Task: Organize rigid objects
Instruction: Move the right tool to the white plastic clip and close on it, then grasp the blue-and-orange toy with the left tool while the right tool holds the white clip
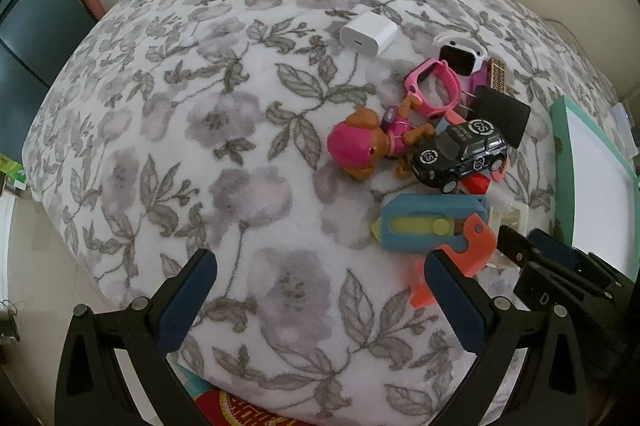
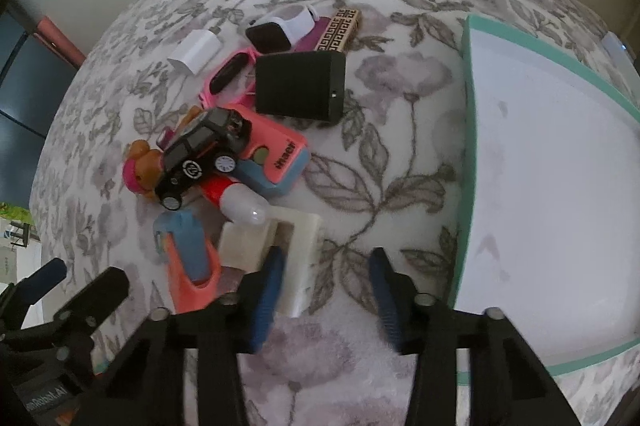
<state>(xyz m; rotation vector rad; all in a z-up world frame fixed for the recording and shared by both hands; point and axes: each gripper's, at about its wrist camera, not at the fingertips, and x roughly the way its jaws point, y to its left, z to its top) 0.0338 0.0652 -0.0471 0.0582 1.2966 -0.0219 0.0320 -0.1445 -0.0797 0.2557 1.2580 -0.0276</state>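
Observation:
A pile of small objects lies on a floral blanket: a pink-capped toy dog, a black toy car, a blue-and-orange utility knife, a pink watch, a white watch, a white charger and a black charger. My left gripper is open and empty, left of the knife. My right gripper is open beside a cream block, its left finger touching it. The car lies on a pink-and-blue case.
A white tray with a teal rim lies right of the pile; it also shows in the left wrist view. A red-and-white tube and a patterned brown box lie in the pile. The blanket's edge drops off at the left.

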